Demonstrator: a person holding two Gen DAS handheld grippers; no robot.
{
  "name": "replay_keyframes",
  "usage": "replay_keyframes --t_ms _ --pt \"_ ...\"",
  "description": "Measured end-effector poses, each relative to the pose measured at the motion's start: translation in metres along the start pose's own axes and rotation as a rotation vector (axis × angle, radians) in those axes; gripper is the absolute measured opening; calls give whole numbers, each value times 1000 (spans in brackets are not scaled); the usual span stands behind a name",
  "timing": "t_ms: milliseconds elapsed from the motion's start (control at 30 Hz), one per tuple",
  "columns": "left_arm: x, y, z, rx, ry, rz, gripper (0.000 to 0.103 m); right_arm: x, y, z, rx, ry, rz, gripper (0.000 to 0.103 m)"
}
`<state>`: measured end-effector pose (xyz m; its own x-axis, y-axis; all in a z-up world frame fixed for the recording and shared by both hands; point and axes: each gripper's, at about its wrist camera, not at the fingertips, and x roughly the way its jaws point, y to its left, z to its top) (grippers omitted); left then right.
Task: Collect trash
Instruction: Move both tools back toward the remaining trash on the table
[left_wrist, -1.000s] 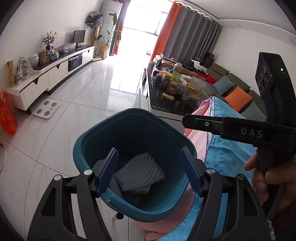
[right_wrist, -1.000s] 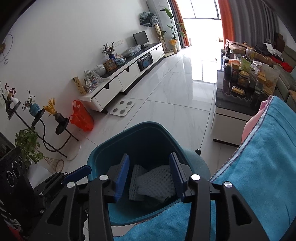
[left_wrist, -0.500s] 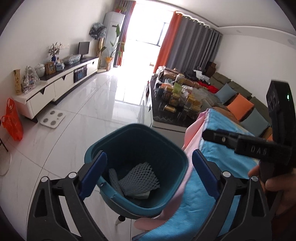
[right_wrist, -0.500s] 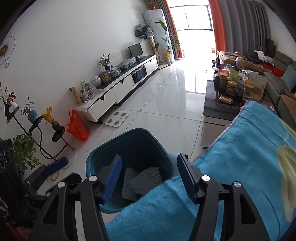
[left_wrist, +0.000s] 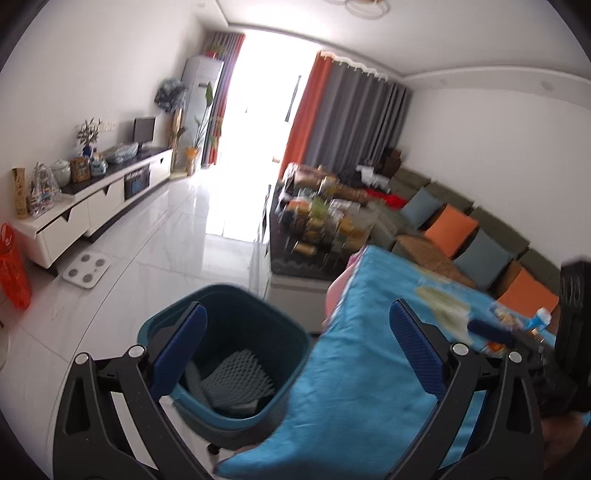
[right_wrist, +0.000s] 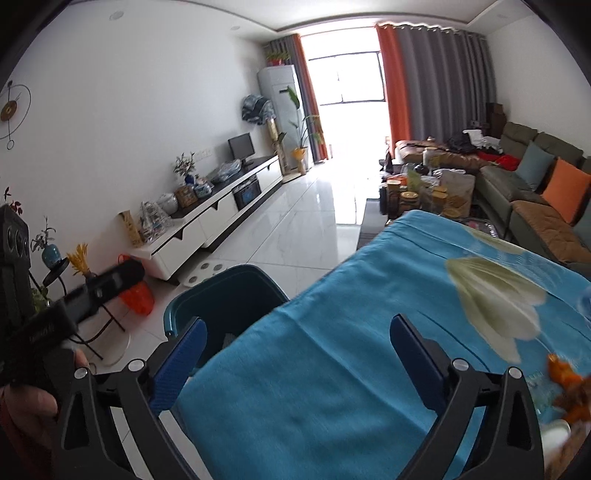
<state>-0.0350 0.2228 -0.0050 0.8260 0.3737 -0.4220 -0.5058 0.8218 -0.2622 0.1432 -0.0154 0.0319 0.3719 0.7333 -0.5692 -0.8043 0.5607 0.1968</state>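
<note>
Over the blue cloth (right_wrist: 332, 369), both grippers (left_wrist: 295, 339) (right_wrist: 295, 350) seemingly gape empty.

Table: a surface covered by a blue cloth (right_wrist: 332, 369), seen lower right in both views; a pale flower print (right_wrist: 495, 295) is shown on the cloth.
On cloth: orange scraps (right_wrist: 567, 387) are seen at the right edge of the right wrist view; blurred, not identifiable.
Floor: white glossy tiles (left_wrist: 166, 236), left and centre.
On floor: a teal bin (left_wrist: 229, 354) is stood beside the table; a white scale (left_wrist: 85, 270) is laid at the left.
</note>
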Motion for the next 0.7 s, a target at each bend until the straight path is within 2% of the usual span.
replay_keyframes --t_ms 100,167,267,500,700 --pt "-13 -20 2 18 -49 -22 97 -26 -9 -16 14 -42 -46 96" --pt "-21 -38 3 48 -88 -66 97 -47 -15 -28 24 -75 -72 96" --pt "-26 -63 0 97 -98 -119 97 -72 -23 -42 50 -116 -116 96" --pt "-17 -119 -15 160 -15 -276 97 -127 -46 -75 115 -199 -241 96" --pt "-6 -165 -37 239 52 -390 97 -158 -65 -99 176 -249 -347 96"
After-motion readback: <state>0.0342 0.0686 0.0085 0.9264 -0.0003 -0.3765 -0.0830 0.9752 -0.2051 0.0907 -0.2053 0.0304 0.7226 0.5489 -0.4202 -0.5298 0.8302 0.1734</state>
